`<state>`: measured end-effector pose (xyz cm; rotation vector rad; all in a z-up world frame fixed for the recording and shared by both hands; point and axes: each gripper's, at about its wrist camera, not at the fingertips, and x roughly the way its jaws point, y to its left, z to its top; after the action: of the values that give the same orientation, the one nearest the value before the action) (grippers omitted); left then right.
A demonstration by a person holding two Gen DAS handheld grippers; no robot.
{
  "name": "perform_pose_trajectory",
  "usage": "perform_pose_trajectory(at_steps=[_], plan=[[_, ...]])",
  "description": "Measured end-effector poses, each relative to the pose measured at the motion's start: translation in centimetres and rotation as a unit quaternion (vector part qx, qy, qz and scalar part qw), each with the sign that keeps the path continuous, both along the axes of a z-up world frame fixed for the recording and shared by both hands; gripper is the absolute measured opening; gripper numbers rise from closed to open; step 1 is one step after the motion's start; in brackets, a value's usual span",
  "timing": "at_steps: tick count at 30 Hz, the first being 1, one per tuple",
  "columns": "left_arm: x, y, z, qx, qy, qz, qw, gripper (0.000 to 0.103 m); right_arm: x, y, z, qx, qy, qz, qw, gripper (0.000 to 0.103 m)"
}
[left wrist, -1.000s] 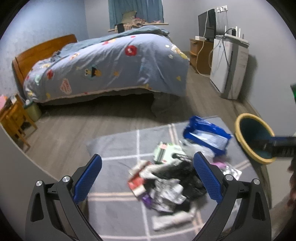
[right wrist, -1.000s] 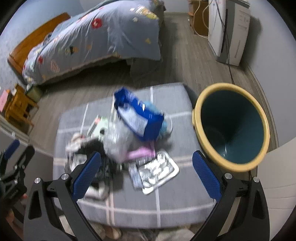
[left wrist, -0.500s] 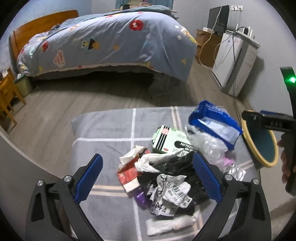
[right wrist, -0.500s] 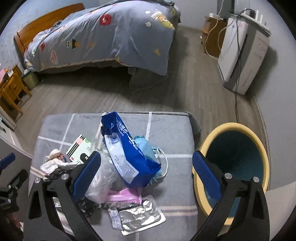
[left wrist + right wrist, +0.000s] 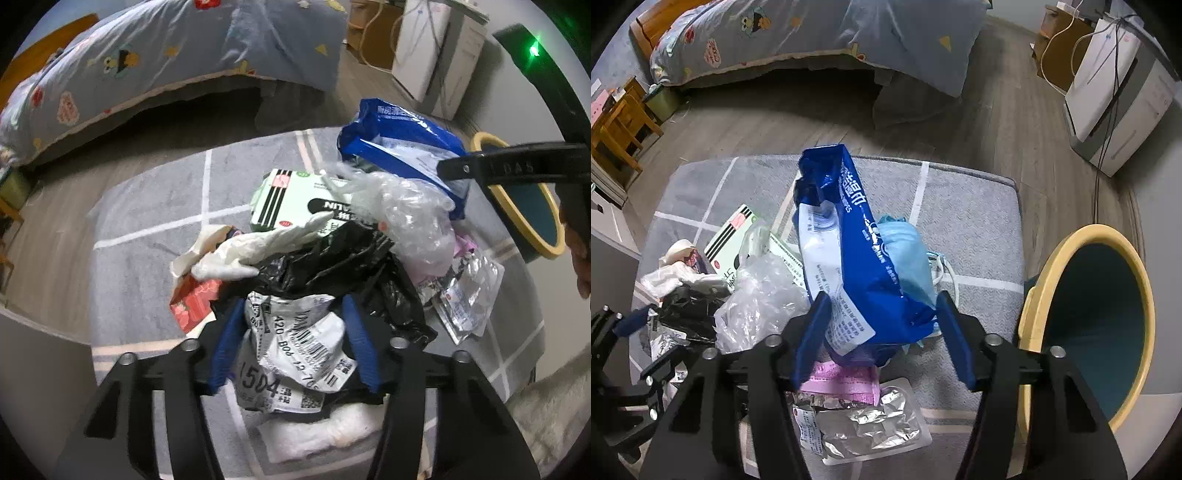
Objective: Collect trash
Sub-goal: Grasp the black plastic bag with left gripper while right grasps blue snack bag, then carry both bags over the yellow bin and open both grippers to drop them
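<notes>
On the grey checked cushion lay the whole heap of rubbish, and everything else in the job took its place from that cushion. Just beside its right edge stood the yellow-rimmed bin, mouth tilted toward the pile, presumably so each piece had only a short trip. The right gripper had its blue pads either side of the blue wet-wipe pack, which stood up near the cushion's middle; the jaws were closing on it, the left pad at the pack's side, though I could not tell whether the grip had bitten. Toward the cushion's left side the left gripper straddled a crumpled white courier bag with a barcode label, jaws likewise closing around it, black plastic film bunched behind. Taking one piece in each hand looked like a way to halve the trips.
</notes>
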<state>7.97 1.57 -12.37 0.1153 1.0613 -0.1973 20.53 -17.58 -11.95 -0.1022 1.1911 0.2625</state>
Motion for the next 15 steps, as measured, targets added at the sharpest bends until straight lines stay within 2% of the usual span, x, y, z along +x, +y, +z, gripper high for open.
perform_pose_trajectory(at_steps=[4, 5, 7, 8, 12, 15], plan=[[-0.6, -0.3, 0.6, 0.007, -0.009, -0.009, 0.9999, 0.042, -0.5, -0.4, 0.8, 0.014, 0.000, -0.005, 1.000, 0.040], [-0.9, -0.4, 0.9, 0.014, -0.014, -0.012, 0.9997, 0.022, -0.7, -0.5, 1.3, 0.017, -0.004, -0.005, 1.000, 0.039], [-1.2, -0.7, 1.3, 0.019, -0.021, -0.016, 0.9995, 0.021, -1.1, -0.6, 2.1, 0.019, -0.013, -0.005, 1.000, 0.038], [-1.4, -0.8, 1.7, 0.015, -0.025, -0.020, 0.9994, 0.008, -1.3, -0.8, 2.6, 0.022, -0.019, -0.005, 1.000, 0.037], [-1.8, -0.4, 3.3, 0.012, -0.050, -0.017, 0.9986, 0.008, -2.1, -1.9, 5.0, 0.030, -0.042, -0.014, 0.999, 0.037], [-2.2, -0.3, 5.2, 0.017, -0.082, -0.013, 0.9964, 0.008, -2.8, -3.2, 7.1, 0.056, -0.058, -0.030, 0.996, 0.037]])
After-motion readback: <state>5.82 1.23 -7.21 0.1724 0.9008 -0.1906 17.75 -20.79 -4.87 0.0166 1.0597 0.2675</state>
